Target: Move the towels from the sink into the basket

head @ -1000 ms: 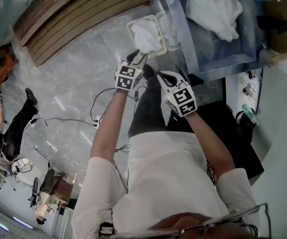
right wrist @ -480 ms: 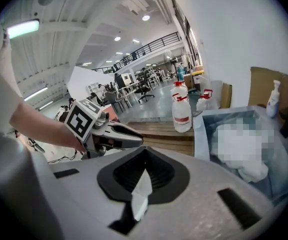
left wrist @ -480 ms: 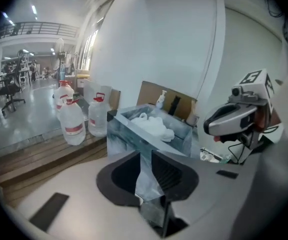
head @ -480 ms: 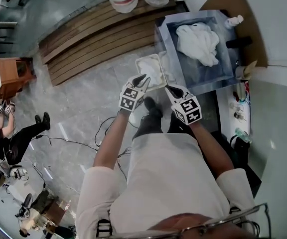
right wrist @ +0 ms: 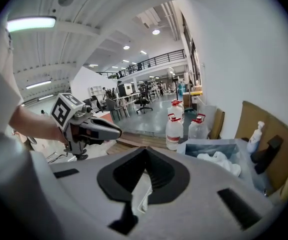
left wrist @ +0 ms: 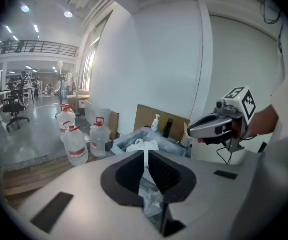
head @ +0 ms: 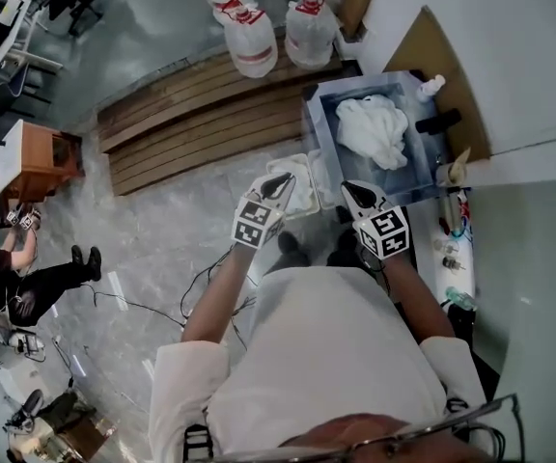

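Beside the sink [head: 317, 138], the left hand-held gripper [head: 280, 183] has just been closing on nothing; the right hand-held gripper [head: 353, 193] is clenched, empty

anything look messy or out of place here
Towels lie crumpled in a heap in the sink, and loose cables trail across the floor. Nothing looks spilled or broken.

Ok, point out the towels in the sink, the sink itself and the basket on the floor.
towels [head: 375, 131]: head view, middle of the white heap.
sink [head: 320, 133]: head view, on its left wall.
basket [head: 309, 167]: head view, on its rim beside the left gripper.
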Demonstrator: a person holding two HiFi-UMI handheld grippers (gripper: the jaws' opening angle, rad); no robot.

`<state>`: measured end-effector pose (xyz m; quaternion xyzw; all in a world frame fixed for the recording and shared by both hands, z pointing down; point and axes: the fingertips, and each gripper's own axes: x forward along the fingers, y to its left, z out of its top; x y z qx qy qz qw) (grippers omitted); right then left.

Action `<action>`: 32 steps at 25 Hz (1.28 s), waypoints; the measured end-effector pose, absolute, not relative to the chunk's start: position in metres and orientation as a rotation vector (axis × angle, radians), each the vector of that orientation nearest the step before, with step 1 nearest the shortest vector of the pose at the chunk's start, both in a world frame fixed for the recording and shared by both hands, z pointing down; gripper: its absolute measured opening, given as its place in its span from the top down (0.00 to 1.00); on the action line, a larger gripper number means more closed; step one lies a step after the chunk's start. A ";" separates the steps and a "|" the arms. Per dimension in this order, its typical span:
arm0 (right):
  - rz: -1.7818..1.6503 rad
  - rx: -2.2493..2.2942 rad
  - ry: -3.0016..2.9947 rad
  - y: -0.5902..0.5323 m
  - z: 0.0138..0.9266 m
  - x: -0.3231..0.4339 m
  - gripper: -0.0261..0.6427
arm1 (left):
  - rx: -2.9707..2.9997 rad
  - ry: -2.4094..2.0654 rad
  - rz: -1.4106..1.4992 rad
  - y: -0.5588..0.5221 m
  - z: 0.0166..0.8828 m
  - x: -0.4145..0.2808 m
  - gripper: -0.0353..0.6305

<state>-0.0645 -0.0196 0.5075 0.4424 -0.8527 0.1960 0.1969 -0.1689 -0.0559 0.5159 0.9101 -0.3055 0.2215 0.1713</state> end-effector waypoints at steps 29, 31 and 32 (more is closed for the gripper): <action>0.348 1.489 -2.445 0.006 0.394 0.050 0.96 | 2.706 -1.063 0.285 -0.047 0.380 -0.141 0.93; 0.355 1.499 -2.442 0.006 0.395 0.051 0.96 | 2.708 -1.054 0.295 -0.048 0.380 -0.139 0.93; 0.358 1.504 -2.440 0.005 0.395 0.052 0.96 | 2.711 -1.046 0.301 -0.048 0.381 -0.137 0.93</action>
